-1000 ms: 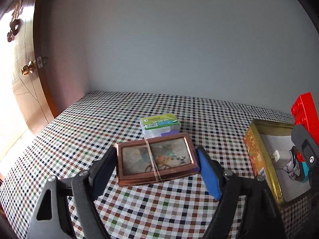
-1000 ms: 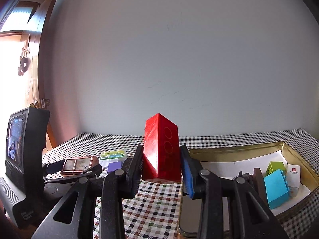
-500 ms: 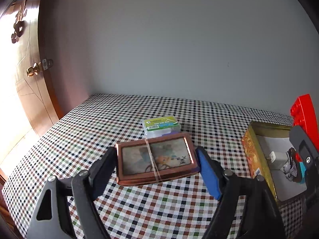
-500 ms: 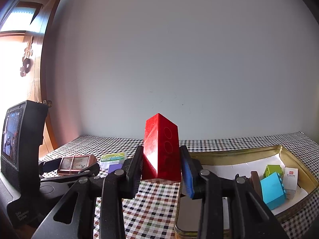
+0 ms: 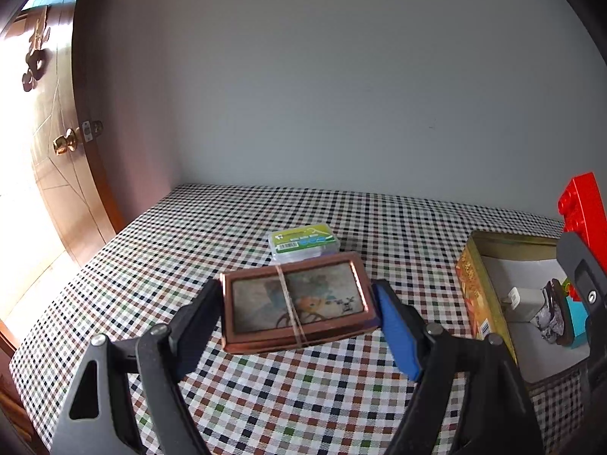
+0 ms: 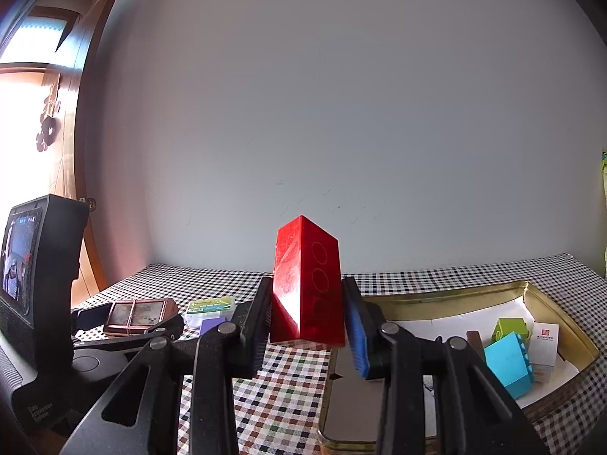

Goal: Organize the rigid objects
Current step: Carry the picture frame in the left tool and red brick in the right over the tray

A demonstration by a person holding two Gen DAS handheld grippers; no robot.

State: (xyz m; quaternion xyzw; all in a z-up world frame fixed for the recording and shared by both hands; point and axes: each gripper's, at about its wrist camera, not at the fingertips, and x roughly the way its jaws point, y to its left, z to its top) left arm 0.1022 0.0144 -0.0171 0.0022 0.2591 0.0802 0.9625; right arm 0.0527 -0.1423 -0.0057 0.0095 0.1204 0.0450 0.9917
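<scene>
The copper-framed card pack (image 5: pixel 294 305), bound across its middle by a rubber band (image 5: pixel 290 305), sits clamped by its short ends in the left gripper (image 5: pixel 297 313) and appears lifted clear of the tablecloth. The right gripper (image 6: pixel 307 313) is closed on a tall red building brick (image 6: pixel 305 284), held upright above the near left corner of the gold tin (image 6: pixel 550 290).

Both pieces look to be in carry, so the step in hand seems to be bringing them to the tin. The brick is nearer: it wants lowering onto the bare white liner at the tin's left, away from the blue brick (image 6: pixel 508 366), green brick (image 6: pixel 510 328) and white card box (image 6: pixel 544 337) crowded at the right. The pack then has to travel right over the tin's wall.

Left on the cloth just behind the pack is a clear box with a green label (image 5: pixel 301 244), beside a small purple block (image 6: pixel 210 326).

The checked tablecloth (image 5: pixel 227 227) runs back to a plain grey wall (image 5: pixel 341 76); a wooden door with a brass knob (image 5: pixel 64 146) stands at the left.
</scene>
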